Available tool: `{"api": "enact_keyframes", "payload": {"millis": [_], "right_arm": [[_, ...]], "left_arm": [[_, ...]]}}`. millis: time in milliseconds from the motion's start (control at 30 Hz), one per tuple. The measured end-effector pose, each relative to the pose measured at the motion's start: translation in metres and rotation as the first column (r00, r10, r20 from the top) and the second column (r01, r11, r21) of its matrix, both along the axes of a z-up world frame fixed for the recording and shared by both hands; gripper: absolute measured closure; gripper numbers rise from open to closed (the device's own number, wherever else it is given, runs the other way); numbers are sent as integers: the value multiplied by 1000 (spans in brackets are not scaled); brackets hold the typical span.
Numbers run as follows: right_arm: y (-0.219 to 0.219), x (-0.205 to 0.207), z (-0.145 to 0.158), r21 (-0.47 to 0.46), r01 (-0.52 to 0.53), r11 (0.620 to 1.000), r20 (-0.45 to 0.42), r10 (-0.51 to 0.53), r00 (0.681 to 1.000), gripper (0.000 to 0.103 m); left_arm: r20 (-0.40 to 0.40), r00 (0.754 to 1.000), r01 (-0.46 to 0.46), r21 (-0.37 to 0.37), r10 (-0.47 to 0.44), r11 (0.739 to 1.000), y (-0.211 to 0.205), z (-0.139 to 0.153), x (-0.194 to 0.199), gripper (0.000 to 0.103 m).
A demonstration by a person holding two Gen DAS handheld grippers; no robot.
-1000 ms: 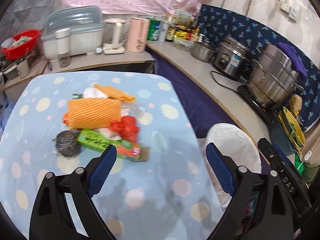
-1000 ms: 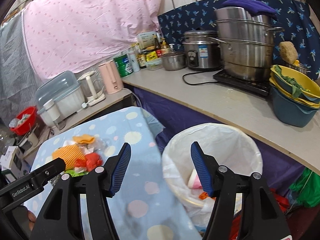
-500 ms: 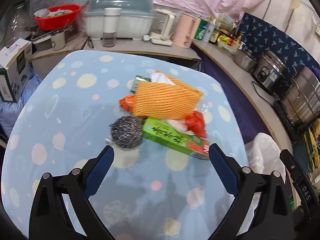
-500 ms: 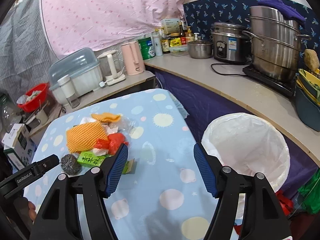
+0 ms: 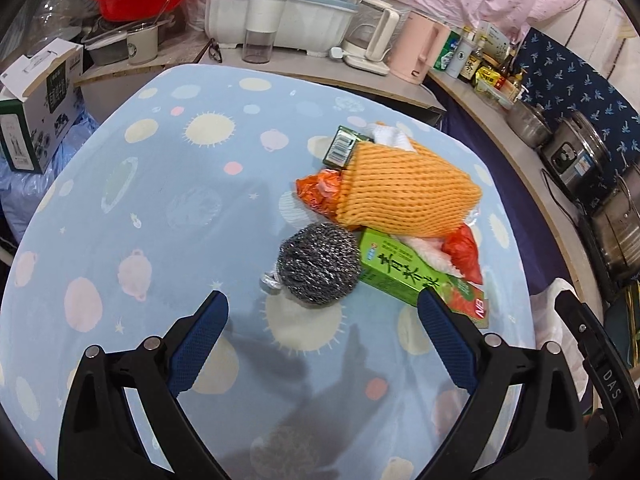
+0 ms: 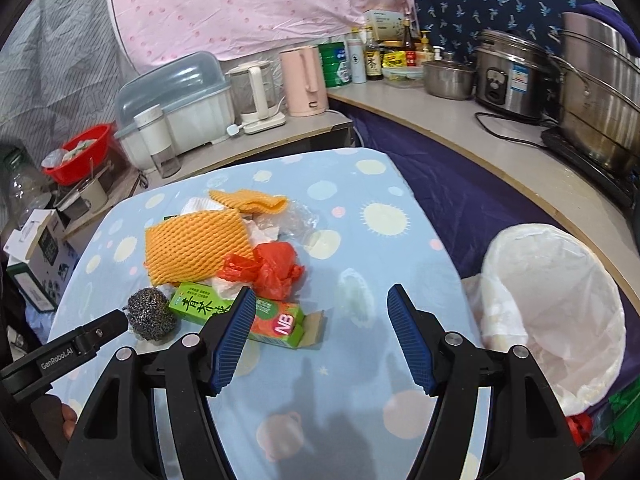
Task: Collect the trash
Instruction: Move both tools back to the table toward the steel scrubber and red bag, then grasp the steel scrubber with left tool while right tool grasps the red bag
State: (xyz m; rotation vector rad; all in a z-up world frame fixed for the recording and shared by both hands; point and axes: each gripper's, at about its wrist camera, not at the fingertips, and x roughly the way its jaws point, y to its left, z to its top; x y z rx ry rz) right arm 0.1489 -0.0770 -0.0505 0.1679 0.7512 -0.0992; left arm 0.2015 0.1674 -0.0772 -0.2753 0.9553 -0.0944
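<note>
**Hovering over the trash pile: both grippers spread wide, nothing held**

Facing a table draped in a pale blue spotted cloth (image 5: 168,184), the left gripper (image 5: 322,304) hangs with its blue-padded fingers (image 5: 198,342) spread wide and empty. Just beyond its fingertips, at 12 o'clock in the left wrist view, lies a steel wool scourer (image 5: 318,264). A green carton (image 5: 416,274) touches the scourer at its 3 o'clock side; the gripper's right fingertip overlaps the carton in this view, though contact cannot be judged. An orange foam net (image 5: 404,194) rests beyond both, with a crumpled red plastic bag (image 5: 464,254) at the pile's 3 o'clock edge and a small green box (image 5: 342,148) at 11 o'clock.

The right gripper (image 6: 322,300) is likewise wide apart and empty — it sits over bare cloth, the carton (image 6: 244,314) and scourer (image 6: 152,314) lying toward 10 o'clock. A white-lined bin (image 6: 560,300) stands off the table's edge at 3 o'clock. Kettles, a dish rack (image 6: 180,108) and steel pots (image 6: 592,92) line the counter from 11 to 2 o'clock.
</note>
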Motion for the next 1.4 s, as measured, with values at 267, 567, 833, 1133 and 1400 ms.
{"api": "enact_keyframes", "payload": {"millis": [267,567,833,1133,1400], "right_arm": [[15,45,-21,15,-35,999,-26,36,999,37],[17,82,-47,44,-32,998,-75,36,997,39],[21,95,-70,61,-58,996,-133,66,989,66],[19,79,-61,45,-56,997,-95,61,994,85],[-1,41,-31,55,-17,998,-40,20,999,85]], "left_arm": [[-37,999,-11,-6,11,1000,4,-19,26,12],[-68,998,-15,-14,14,1000,3,-34,43,14],[-88,996,12,-33,-15,999,-1,-43,49,33],[-88,996,16,-49,-20,999,0,-38,41,44],[-55,998,29,-33,-31,999,-5,-17,16,47]]}}
